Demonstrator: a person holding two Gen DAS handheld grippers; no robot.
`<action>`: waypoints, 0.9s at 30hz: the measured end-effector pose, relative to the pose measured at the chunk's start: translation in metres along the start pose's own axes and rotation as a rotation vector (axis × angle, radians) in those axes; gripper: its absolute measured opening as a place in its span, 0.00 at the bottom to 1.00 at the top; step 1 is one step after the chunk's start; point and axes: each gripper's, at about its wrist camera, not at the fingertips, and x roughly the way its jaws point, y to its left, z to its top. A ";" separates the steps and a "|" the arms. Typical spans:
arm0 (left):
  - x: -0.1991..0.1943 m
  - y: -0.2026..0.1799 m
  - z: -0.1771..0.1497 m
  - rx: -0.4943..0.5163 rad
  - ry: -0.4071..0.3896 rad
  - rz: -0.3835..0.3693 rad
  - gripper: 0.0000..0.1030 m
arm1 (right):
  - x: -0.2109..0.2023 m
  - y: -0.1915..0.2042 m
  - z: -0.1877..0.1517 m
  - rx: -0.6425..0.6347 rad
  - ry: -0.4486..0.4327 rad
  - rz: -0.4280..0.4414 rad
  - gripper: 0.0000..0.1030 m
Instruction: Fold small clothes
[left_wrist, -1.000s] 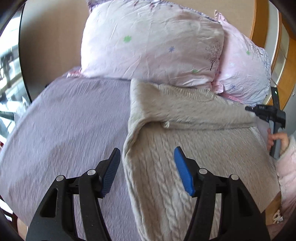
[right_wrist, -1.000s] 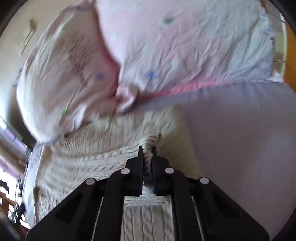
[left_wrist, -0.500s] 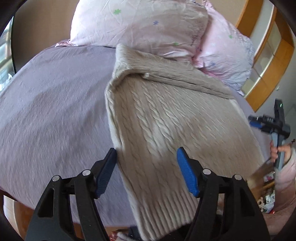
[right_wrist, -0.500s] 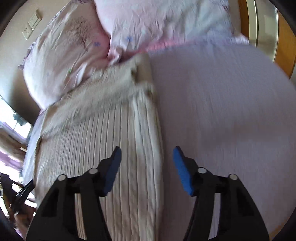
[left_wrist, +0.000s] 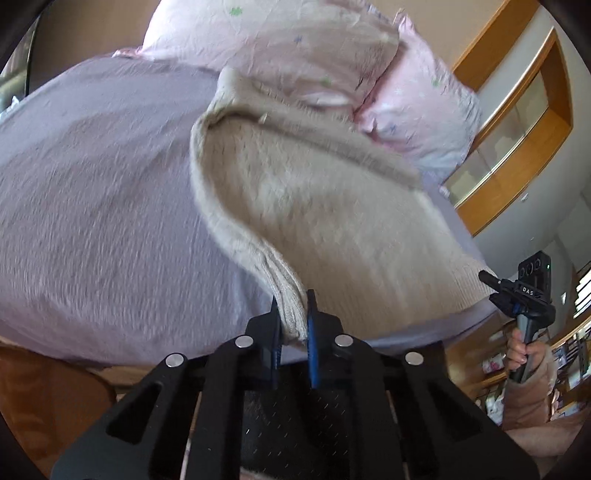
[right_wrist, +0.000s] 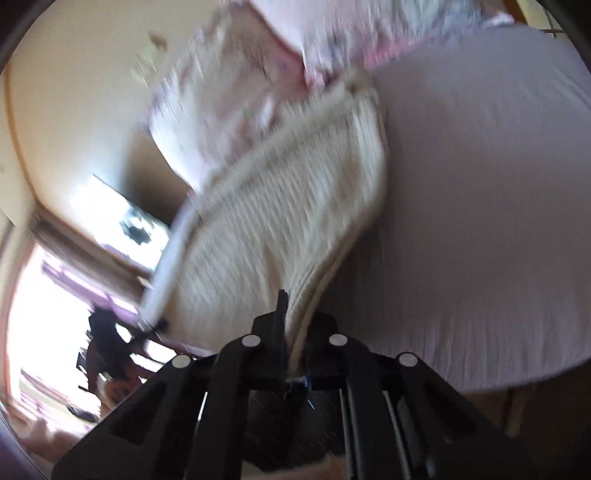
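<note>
My left claw (left_wrist: 292, 314) is clamped on the sweater (left_wrist: 314, 206): a bunched fold of its ribbed hem sits squeezed between the two blue pads (left_wrist: 311, 332), right at the tips. From there the knit rises away from me in a lifted ridge and spreads out flat over the bed (left_wrist: 92, 203), its far end reaching up against the pillows (left_wrist: 288, 48). The folded-over sleeve or top edge lies as a band across the far part of the sweater, just below the pillows.

My right claw (right_wrist: 293, 325) is also closed on the sweater (right_wrist: 295, 206). Its near corner runs down between the fingers, with the cream knit filling the gap. This view is blurred, so I cannot make out the pads themselves. The sweater fans out ahead and to the left of this claw, its right edge curving along the bare bed (right_wrist: 480, 203), its far end touching the pillows (right_wrist: 258, 74).

From my left camera, the right claw (left_wrist: 491, 282) shows at the sweater's other near corner, held up in my hand (left_wrist: 521, 350) beyond the bed's edge. A wooden cabinet (left_wrist: 517, 129) stands behind it.
</note>
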 end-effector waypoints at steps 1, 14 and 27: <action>-0.004 0.000 0.008 -0.002 -0.020 -0.011 0.10 | -0.005 0.004 0.009 0.001 -0.042 0.022 0.06; 0.060 0.027 0.221 -0.044 -0.183 0.141 0.08 | 0.079 -0.015 0.192 0.146 -0.207 0.062 0.06; 0.180 0.063 0.306 -0.118 -0.152 0.249 0.11 | 0.204 -0.036 0.259 0.136 -0.192 -0.356 0.49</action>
